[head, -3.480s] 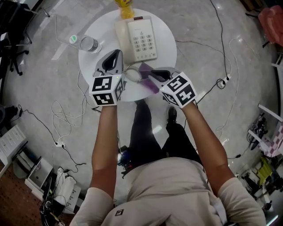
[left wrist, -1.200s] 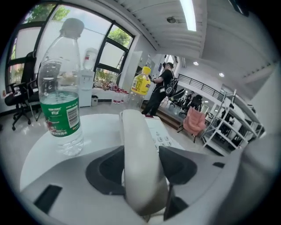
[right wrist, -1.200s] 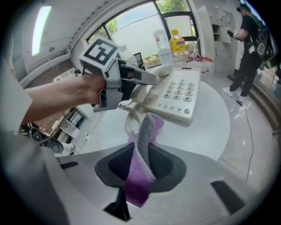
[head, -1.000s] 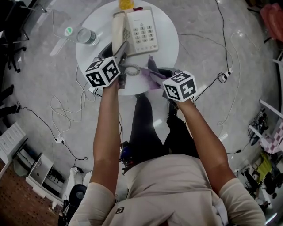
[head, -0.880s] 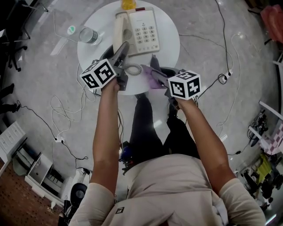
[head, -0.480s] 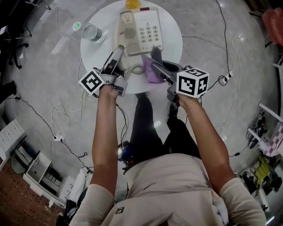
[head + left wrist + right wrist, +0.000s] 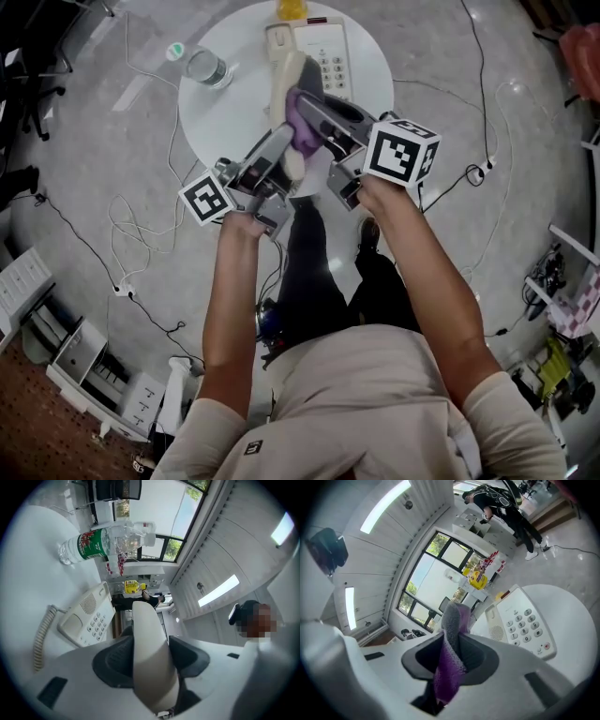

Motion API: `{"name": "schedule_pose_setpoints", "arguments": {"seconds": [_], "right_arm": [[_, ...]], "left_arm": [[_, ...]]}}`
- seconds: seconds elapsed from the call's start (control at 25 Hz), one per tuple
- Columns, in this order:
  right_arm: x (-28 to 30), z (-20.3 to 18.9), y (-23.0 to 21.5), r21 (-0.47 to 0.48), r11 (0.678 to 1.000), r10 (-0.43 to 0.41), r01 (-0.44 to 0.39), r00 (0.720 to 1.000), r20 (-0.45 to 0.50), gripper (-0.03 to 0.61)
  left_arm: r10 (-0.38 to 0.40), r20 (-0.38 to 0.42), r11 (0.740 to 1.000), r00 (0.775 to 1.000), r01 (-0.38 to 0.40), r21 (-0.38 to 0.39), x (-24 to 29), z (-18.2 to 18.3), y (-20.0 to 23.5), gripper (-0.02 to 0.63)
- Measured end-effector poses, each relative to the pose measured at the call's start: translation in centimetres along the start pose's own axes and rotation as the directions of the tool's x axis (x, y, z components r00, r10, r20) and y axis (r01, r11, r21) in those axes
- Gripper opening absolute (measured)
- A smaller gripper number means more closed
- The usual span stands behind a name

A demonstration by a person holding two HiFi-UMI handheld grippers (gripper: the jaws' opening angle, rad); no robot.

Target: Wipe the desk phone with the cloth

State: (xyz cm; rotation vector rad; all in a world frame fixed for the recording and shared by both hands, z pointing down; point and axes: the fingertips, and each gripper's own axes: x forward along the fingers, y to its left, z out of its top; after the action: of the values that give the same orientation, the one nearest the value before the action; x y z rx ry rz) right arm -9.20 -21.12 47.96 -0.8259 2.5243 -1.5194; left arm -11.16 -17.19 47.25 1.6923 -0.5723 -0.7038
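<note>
Handset [image 7: 151,648] of the desk phone is clamped between the pads of the left claw [image 7: 152,660], which stands fairly wide around its cream body. The handset runs straight out ahead of that claw and rises past the pads. Its coiled cord [image 7: 42,632] trails across the white surface [image 7: 225,122] to the left of the claw. The phone base [image 7: 86,620] lies on the surface ahead of the left claw and a little to its left, keypad up and cradle empty. Farther ahead a water bottle [image 7: 101,543] lies on its side, and a yellow item [image 7: 132,587] sits beyond the base.

The right claw [image 7: 452,656] is drawn narrow on the purple cloth [image 7: 451,663]. The fabric is pinched between its pads, with a grey-purple fold sticking up ahead of them and the rest hanging below. The phone base sits ahead of this claw and to its right.

In the head view the two claws point toward each other, and the cloth is just beside the handset near the left claw's tips. Whether they touch I cannot tell.
</note>
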Motion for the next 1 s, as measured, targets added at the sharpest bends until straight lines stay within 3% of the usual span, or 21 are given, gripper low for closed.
{"name": "schedule_pose_setpoints", "arguments": {"seconds": [0.2, 0.4, 0.52, 0.68, 0.84, 1.0], "right_arm": [[-0.1, -1.1, 1.3, 0.026, 0.997, 0.077, -0.076, 0.995, -0.058, 0.074], [-2.0, -3.9, 3.1, 0.032, 0.994, 0.112, -0.109, 0.980, -0.162, 0.074], [-3.2, -5.4, 3.2, 0.055, 0.992, 0.119, -0.111, 0.977, -0.178, 0.074], [-4.0, -4.2, 2.4, 0.072, 0.993, 0.101, -0.092, 0.987, -0.124, 0.074], [-1.9, 0.2, 1.2, 0.063, 0.995, 0.073, -0.073, 0.997, 0.006, 0.075], [-0.7, 2.7, 0.4, 0.056, 0.997, 0.057, -0.061, 0.996, 0.067, 0.075]], "left_arm": [[-0.026, 0.064, 0.999, 0.998, 0.027, -0.018, -0.1, 0.8, -0.6, 0.224], [-0.032, 0.167, 0.997, 0.985, 0.042, -0.058, -0.8, 3.3, -0.6, 0.224], [-0.043, 0.181, 0.997, 0.983, 0.053, -0.051, -0.8, 4.0, -0.9, 0.224], [-0.044, 0.117, 0.998, 0.992, 0.048, -0.037, 0.2, 1.9, -1.4, 0.224], [-0.047, 0.046, 0.999, 0.998, 0.048, -0.025, 0.5, 0.6, -1.3, 0.224], [-0.054, 0.031, 0.998, 0.998, 0.055, -0.034, 0.6, -0.1, -1.1, 0.224]]}}
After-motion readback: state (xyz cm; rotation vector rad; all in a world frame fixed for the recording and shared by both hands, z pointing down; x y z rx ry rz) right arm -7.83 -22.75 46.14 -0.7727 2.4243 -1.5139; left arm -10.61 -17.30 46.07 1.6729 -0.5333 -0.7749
